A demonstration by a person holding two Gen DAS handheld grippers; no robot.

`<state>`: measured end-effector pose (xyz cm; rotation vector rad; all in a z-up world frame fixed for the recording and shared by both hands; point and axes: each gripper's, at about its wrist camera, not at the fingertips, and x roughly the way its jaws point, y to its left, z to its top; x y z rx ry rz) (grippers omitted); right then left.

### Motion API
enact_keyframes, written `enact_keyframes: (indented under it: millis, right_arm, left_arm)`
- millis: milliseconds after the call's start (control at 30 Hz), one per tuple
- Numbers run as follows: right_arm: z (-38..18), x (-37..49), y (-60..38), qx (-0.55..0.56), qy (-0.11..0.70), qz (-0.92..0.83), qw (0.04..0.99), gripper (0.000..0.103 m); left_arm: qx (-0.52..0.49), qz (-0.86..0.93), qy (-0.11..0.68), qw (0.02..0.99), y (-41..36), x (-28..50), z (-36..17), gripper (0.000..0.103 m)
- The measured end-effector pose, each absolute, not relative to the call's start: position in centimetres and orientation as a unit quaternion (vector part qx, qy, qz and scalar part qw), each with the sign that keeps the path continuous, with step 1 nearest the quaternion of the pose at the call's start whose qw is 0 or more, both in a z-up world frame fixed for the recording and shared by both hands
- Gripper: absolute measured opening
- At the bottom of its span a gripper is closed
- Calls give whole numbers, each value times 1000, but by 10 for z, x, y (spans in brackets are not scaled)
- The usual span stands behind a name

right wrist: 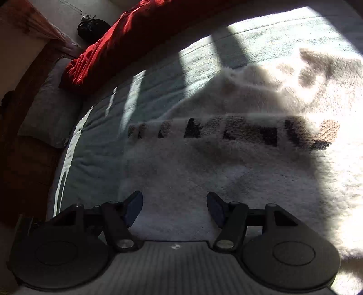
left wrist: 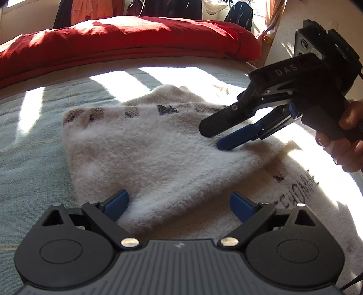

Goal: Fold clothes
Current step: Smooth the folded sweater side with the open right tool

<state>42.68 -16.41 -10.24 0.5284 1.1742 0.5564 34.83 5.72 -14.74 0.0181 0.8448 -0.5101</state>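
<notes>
The landmark here is a fluffy cream sweater (left wrist: 158,154), which lies folded over on a pale green bedspread (left wrist: 34,136) in patchy sunlight.

Nearest the sweater's front edge, the left gripper (left wrist: 179,204) hangs with its blue-padded fingers (left wrist: 118,204) spread wide. The cream knit shows in the gap between them, but neither pad presses on it and nothing is gripped.

Toward the sweater's right side, the right gripper (left wrist: 214,138) reaches in, carried by a hand (left wrist: 347,138) wrapped around its black handle. Its jaws stand partly apart; the lower blue tip touches or nearly touches the pile, while the black one sits just above the fabric. In the right wrist view the same gripper (right wrist: 174,206) shows both pads clear of each other with only flat sweater surface (right wrist: 204,170) between them, so it has hold of nothing.

Across the sweater's far part runs a band of dark and tan knitted blocks (left wrist: 127,111), seen again in the right wrist view (right wrist: 249,131). Dark lettering (left wrist: 301,188) marks the sweater's right-hand portion, too blurred to read.

Beyond the sweater, past a strip of bare bedspread, a red duvet (left wrist: 127,43) lies bunched along the far edge of the bed. Behind that, clothes (left wrist: 84,11) hang against the wall.
</notes>
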Motion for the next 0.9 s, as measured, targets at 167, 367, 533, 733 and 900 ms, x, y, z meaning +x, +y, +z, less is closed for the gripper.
enact_keyframes:
  millis: [167, 367, 533, 733, 900]
  right_arm:
    - [-103, 399, -221, 268, 530, 225, 773, 67]
    - [-91, 382, -261, 291, 512, 197, 784, 69]
    - [-76, 398, -250, 280, 476, 203, 809, 73]
    - [-97, 411, -241, 243, 489, 163, 822, 74]
    - [-93, 395, -259, 228, 489, 152, 828, 74]
  left_arm:
    - [18, -247, 402, 881, 56, 346, -147, 95]
    - [42, -248, 391, 886, 49, 340, -130, 95]
    - [42, -287, 368, 884, 30, 341, -115, 95]
    - [42, -278, 410, 868, 21, 344, -142, 95]
    - [52, -271, 418, 865, 26, 330, -130, 95]
